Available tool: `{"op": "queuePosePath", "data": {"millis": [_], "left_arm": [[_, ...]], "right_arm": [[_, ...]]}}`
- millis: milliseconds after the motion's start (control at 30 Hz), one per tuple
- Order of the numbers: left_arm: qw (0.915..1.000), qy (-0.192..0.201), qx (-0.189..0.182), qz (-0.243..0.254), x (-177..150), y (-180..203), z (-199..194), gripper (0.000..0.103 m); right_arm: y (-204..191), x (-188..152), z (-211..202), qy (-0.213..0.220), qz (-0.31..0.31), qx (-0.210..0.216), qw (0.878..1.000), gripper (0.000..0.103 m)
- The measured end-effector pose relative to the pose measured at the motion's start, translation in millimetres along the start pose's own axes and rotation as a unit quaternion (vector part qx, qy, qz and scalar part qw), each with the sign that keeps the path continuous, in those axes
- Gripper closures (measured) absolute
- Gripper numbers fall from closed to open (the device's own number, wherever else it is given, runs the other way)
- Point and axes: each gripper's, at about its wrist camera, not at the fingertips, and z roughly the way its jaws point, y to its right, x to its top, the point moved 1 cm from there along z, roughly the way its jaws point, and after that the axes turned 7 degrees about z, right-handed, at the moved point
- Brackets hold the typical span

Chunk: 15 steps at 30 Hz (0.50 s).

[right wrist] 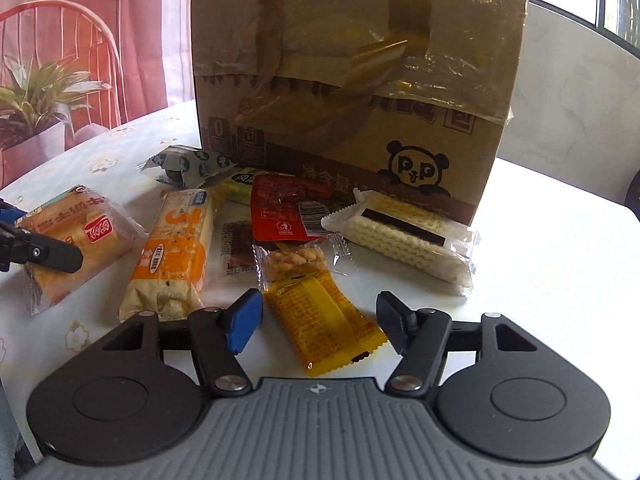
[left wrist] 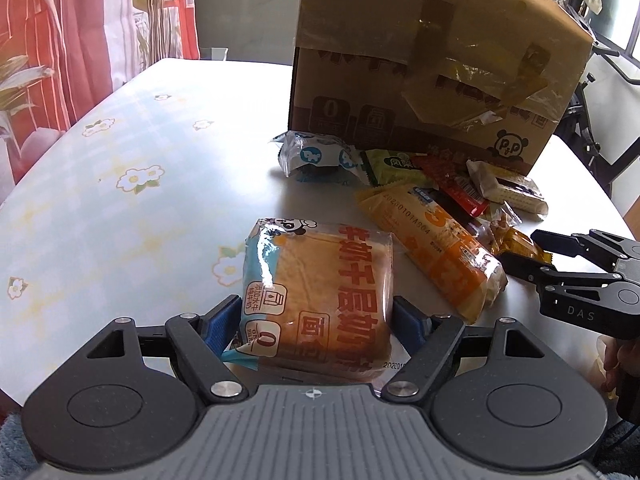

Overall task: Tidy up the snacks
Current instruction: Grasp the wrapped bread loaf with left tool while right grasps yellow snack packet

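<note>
Left wrist view: the left gripper (left wrist: 318,316) pinches the bread pack (left wrist: 320,292) near the counter's (left wrist: 120,140) front edge. The right gripper's (right wrist: 320,320) fingers are spread astride the yellow snack packet (right wrist: 320,320), seemingly not touching; close squarely across its middle before lifting.

Both grippers look the same: the left gripper (left wrist: 318,312) and right gripper (right wrist: 320,320) have matte black linkage arms, silver pivot screws, round black discs each side, a ribbed grey base with a little crosshair mark, and blue pads (right wrist: 243,322). The right one reads "DAS".
</note>
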Motion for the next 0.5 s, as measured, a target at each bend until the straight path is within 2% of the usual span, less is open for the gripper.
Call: {"op": "queuePosePath", "data": {"millis": [133,233,500], "left_arm": [[1.0000,0.000,-0.004,-0.002,-0.5,-1.4,-0.9,0.021],[1.0000,0.000,-0.004,-0.002,-0.5,-1.9,-0.6,0.021],[1.0000,0.000,-0.004,-0.001,-0.7,-1.8,-1.0,0.021]], "right_arm": [[-7.5,-2.8,-3.1,0.010,-0.025,-0.001,1.000,0.051],[-12.8,-5.1,-4.8,0.016,-0.043,-0.005,0.999,0.056],[-11.4,-5.8,-4.6,0.013,-0.040,0.003,0.999,0.057]]}}
